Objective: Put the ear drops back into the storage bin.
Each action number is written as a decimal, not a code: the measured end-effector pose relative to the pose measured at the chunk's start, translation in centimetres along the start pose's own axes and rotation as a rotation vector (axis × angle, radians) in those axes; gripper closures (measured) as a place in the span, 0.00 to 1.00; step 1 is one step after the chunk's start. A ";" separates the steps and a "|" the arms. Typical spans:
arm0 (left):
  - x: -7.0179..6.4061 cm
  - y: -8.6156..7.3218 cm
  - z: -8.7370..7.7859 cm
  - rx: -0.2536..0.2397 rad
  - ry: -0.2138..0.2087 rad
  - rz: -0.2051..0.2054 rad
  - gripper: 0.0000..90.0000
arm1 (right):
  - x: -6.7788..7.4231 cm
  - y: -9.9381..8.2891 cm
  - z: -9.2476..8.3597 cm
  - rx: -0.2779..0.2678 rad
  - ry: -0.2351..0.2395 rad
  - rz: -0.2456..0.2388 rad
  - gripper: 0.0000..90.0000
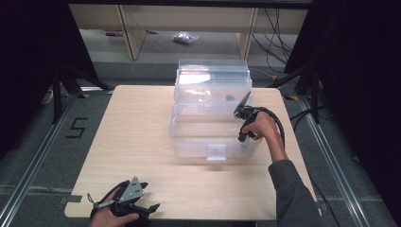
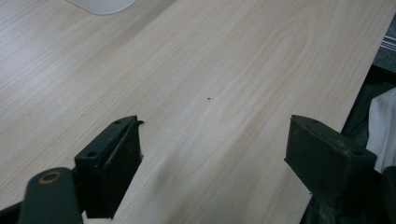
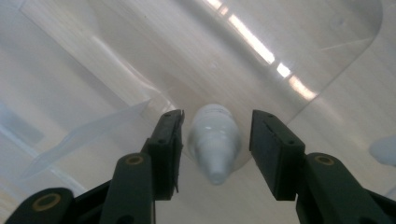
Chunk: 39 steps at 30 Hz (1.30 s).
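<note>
Item: small white dropper-type bottle [image 3: 214, 140], being positioned inside the clear plastic storage box [image 1: 213, 111] that is standing open near the far middle of the tabletop [image 1: 142, 142], its lid being held up at the back so that access from above is being given. The bottle is lying between the jaws of the right claw [image 3: 215, 144], nozzle end pointing toward the camera; a narrow gap is being shown on each side, so the pads are not pressing on it, and the bottle is judged as being released onto the box floor rather than carried. In the high view the right claw [image 1: 243, 106] is being angled down over the box's right rim, the hand staying outside the wall. The left claw [image 1: 142, 201] is being rested idle at the near left edge of the tabletop, jaws spread wide with nothing between them, presumably being kept clear of the work.
</note>
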<state>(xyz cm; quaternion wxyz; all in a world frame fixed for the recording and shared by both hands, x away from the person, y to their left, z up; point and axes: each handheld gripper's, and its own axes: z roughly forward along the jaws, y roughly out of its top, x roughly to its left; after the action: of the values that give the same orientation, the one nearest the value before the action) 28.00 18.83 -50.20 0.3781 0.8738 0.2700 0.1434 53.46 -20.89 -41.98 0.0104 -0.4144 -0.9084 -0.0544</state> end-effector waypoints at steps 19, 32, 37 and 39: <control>0.0 0.0 0.0 0.004 0.000 0.002 0.20 | 0.2 -1.3 -3.2 -0.115 -0.016 -0.038 0.49; 0.0 0.0 0.0 -0.003 -0.002 -0.005 0.20 | 0.9 -2.1 -3.7 -0.172 -0.028 -0.007 0.39; 0.0 0.0 0.0 -0.005 -0.002 -0.006 0.20 | 1.1 -2.4 -4.1 -0.192 -0.028 -0.017 0.37; 0.0 0.0 0.0 -0.007 -0.001 -0.007 0.20 | 1.2 -2.5 -4.2 -0.197 -0.030 -0.016 0.36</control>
<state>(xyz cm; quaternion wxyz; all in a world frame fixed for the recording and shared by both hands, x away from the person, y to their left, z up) 27.99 18.82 -50.21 0.3817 0.8717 0.2723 0.1424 50.68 -22.02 -37.99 -0.0441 -0.4071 -0.9019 -0.1373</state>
